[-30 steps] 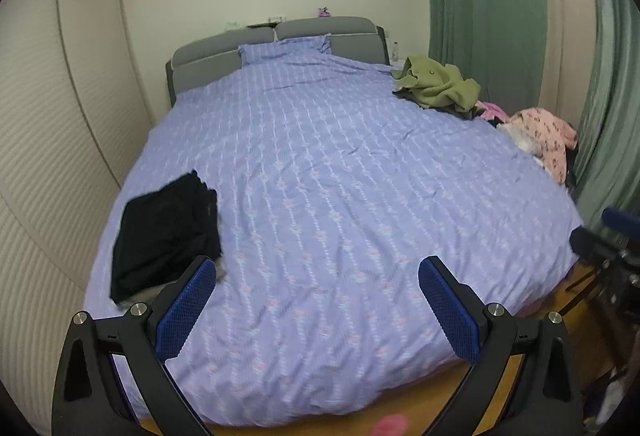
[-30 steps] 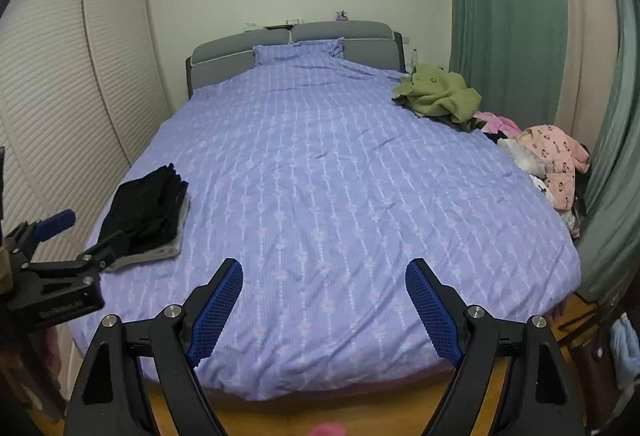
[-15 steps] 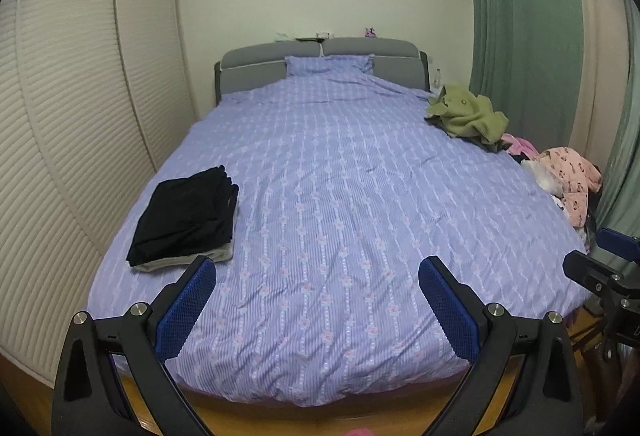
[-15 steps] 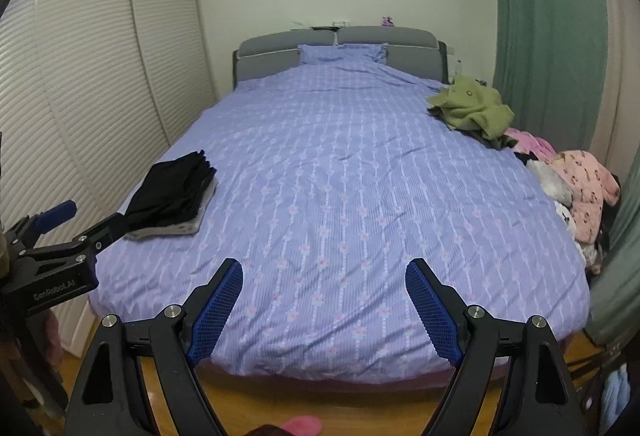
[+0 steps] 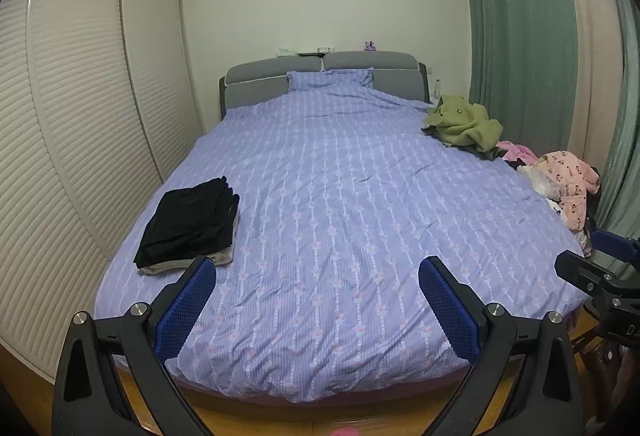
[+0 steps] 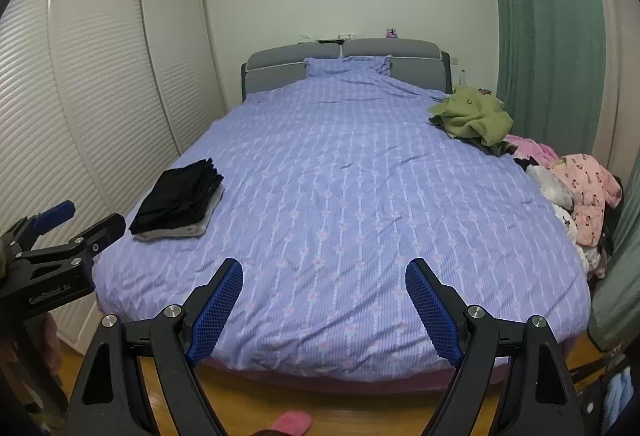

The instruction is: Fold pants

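Observation:
Folded black pants (image 5: pixel 190 218) lie on a grey folded garment at the left edge of the purple bed (image 5: pixel 340 228); they also show in the right wrist view (image 6: pixel 178 198). My left gripper (image 5: pixel 318 306) is open and empty, held off the foot of the bed. My right gripper (image 6: pixel 324 310) is open and empty, also off the foot of the bed. A heap of unfolded clothes, olive green (image 5: pixel 464 124) and pink (image 5: pixel 568 184), lies along the bed's right edge; it also shows in the right wrist view (image 6: pixel 476 116).
White louvred wardrobe doors (image 5: pixel 80 124) stand to the left, a green curtain (image 5: pixel 520 36) to the right. The grey headboard (image 5: pixel 320 76) is at the far end. Wooden floor (image 6: pixel 360 412) lies below, with a pink slipper (image 6: pixel 290 424).
Both grippers have pulled back and up from the bed; more of the room and floor shows. The jaws stayed open and the folded pants have not moved.

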### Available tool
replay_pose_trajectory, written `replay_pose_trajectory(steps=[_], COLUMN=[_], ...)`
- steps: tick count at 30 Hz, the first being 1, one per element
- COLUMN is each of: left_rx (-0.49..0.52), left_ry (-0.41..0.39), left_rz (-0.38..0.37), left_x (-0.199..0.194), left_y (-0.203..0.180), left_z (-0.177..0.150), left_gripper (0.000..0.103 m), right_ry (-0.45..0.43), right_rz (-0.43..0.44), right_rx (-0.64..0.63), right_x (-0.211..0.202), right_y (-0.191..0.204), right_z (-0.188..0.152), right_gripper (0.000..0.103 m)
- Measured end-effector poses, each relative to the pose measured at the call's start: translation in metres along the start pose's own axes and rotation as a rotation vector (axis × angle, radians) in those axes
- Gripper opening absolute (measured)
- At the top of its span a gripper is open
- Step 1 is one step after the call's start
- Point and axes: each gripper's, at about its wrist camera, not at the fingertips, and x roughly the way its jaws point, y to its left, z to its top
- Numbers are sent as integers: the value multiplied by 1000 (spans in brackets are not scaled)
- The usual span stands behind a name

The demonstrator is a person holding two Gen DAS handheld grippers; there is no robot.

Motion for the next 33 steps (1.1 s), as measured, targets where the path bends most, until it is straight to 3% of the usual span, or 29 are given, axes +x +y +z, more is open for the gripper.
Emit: replay_pose_trajectory(steps=[18,33], left_rx=[0,0], left_ry=[8,-7], left_rz=[-45,-29], left_x=[-9,-13], left_y=[-7,-10], left_z=[2,4], left_gripper=[103,103], right_ry=[-24,-28], right_rz=[-27,-44], right_rx=[2,24], right_x=[-10,-16], right_y=[-4,3], right_z=[1,0], right_gripper=[85,85])
